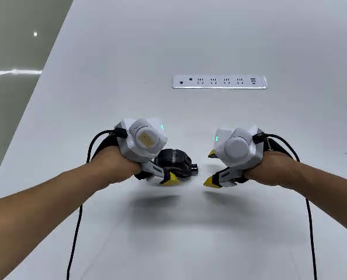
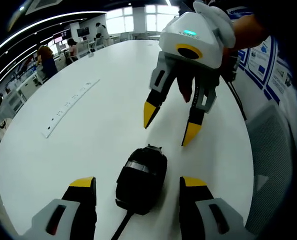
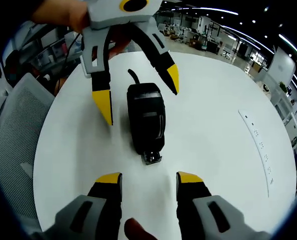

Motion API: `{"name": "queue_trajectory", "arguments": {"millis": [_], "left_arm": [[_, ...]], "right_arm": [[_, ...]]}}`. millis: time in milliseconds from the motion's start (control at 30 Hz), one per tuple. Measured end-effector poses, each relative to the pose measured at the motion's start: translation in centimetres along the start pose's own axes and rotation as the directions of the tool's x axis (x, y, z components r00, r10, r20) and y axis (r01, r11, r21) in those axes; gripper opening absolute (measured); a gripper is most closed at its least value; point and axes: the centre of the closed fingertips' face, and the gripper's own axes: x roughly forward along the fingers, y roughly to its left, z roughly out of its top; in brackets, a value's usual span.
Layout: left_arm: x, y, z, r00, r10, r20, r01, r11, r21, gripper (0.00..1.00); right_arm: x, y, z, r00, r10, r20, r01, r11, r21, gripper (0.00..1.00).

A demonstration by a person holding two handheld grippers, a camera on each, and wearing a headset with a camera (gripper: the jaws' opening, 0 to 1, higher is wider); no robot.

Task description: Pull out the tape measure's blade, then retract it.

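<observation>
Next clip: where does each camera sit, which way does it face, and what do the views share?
Head view: on the headset, looking forward and down at the white table; both forearms, the left gripper and the right gripper show.
Left gripper view: on the left gripper, looking along its own open jaws over the black plastic tape measure toward the right gripper.
Right gripper view: on the right gripper, facing the opposite way; its own open jaws show.
Shared: all three hold the tape measure; the gripper views face each other across it.

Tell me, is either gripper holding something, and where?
Nothing is held. The tape measure lies untouched between the open jaws of the left gripper; the right gripper is open too.
</observation>
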Motion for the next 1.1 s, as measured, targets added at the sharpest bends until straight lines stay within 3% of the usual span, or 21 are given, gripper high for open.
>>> {"name": "queue_trajectory", "arguments": {"millis": [67, 767, 1100], "left_arm": [[0.0, 0.1, 0.1, 1.0, -0.004, 0.008, 0.004, 1.0, 0.005, 0.6], [0.5, -0.3, 0.0, 0.9969, -0.076, -0.02, 0.078, 0.99, 0.12, 0.52], [0.9, -0.7, -0.5, 0.9949, -0.086, -0.051, 0.094, 0.98, 0.176, 0.47]], "right_arm": [[0.2, -0.1, 0.0, 1.0, 0.004, -0.001, -0.004, 1.0, -0.003, 0.43], [1.7, -0.3, 1.2, 0.9988, 0.045, 0.018, -0.043, 0.997, -0.071, 0.29], [2.2, -0.3, 1.3, 0.9982, 0.057, 0.017, -0.056, 0.995, -0.078, 0.24]]}}
